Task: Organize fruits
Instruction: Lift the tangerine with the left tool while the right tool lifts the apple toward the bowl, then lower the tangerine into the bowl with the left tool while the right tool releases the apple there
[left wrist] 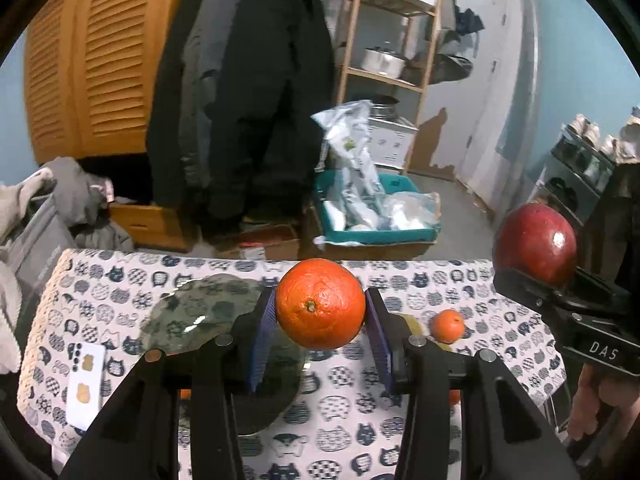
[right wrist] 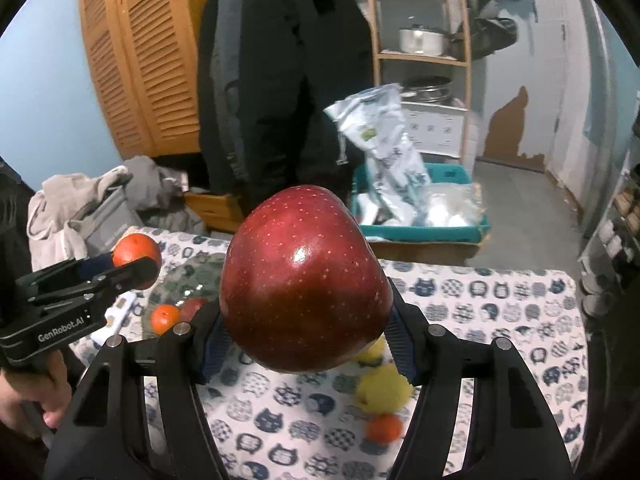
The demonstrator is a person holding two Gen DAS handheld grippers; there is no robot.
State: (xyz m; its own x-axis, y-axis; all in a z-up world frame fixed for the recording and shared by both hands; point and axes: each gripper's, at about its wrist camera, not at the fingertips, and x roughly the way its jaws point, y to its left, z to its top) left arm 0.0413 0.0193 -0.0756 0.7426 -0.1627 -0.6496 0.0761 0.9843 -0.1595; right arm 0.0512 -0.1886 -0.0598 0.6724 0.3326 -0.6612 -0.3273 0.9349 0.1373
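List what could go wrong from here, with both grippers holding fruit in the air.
1. The orange is round and pinched only at its sides by the left gripper, so it may slip and fall toward the glass plate.
2. The red apple bulges well past the right gripper; a tilt might roll it out onto the yellow fruit below.

Pale blue walls, paint peeled by the floor. Orange louvered wardrobe (left wrist: 96,68) at left, dark coats (left wrist: 244,92) hanging in front of it. Wooden shelf rack (left wrist: 392,40) with a metal pot (right wrist: 422,40). Teal crate (left wrist: 376,216) of plastic bags on grey floor. Cat-print cloth (left wrist: 400,420) covers the bench. Clothes pile (right wrist: 100,200) at left.
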